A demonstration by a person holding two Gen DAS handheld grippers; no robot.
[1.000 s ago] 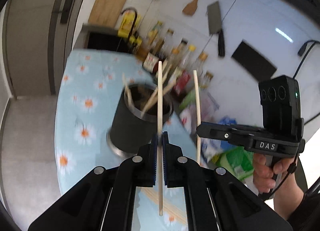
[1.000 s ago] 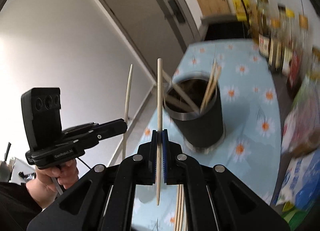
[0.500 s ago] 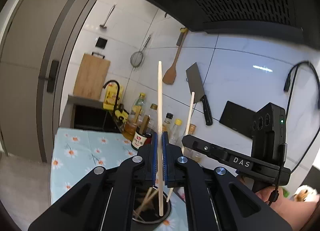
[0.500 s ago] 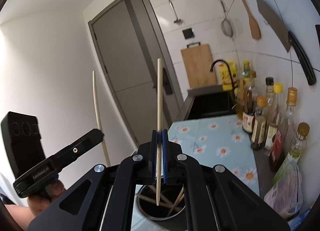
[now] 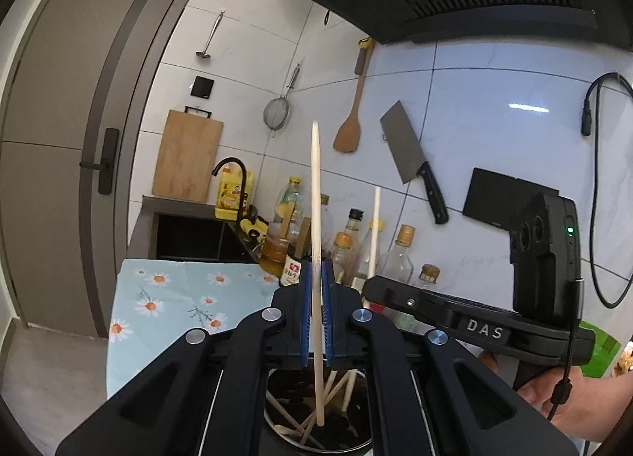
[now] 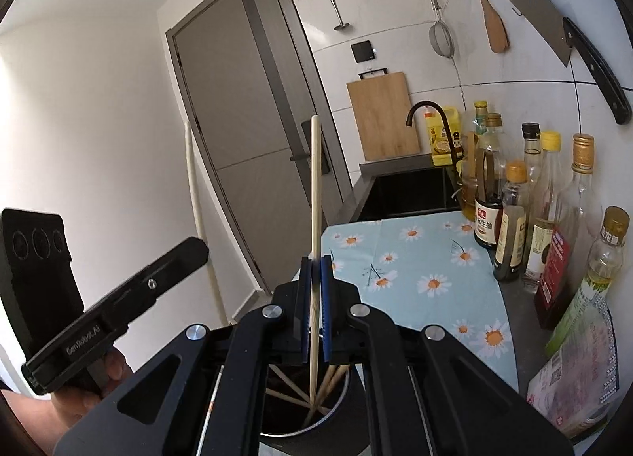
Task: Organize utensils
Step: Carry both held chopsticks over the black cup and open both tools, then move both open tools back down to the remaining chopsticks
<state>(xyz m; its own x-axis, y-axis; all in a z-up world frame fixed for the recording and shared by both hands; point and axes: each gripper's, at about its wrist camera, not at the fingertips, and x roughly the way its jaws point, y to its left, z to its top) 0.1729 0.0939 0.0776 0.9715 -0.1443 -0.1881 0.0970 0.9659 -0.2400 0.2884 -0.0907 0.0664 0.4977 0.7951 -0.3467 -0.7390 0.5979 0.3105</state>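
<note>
My left gripper point(image 5: 315, 282) is shut on a pale wooden chopstick point(image 5: 315, 195), held upright, its lower tip inside the dark round utensil holder point(image 5: 348, 446). My right gripper point(image 6: 315, 278) is shut on another chopstick point(image 6: 315, 187), also upright, its lower end down in the same holder point(image 6: 340, 408), which has several chopsticks in it. Each gripper shows in the other's view: the right one point(image 5: 455, 309) at right with its chopstick point(image 5: 374, 234), the left one point(image 6: 118, 294) at left with its chopstick point(image 6: 196, 210).
The holder stands on a light blue daisy-print cloth point(image 6: 415, 270). Several sauce and oil bottles point(image 6: 554, 226) line the tiled wall at right. A sink point(image 6: 411, 187), cutting board, hanging cleaver point(image 5: 407, 155) and spatula lie beyond. Packets point(image 6: 573, 377) lie at near right.
Both grippers have tilted up and come in over the holder. The chopsticks' lower ends have gone down into it. Both grips stay shut.
</note>
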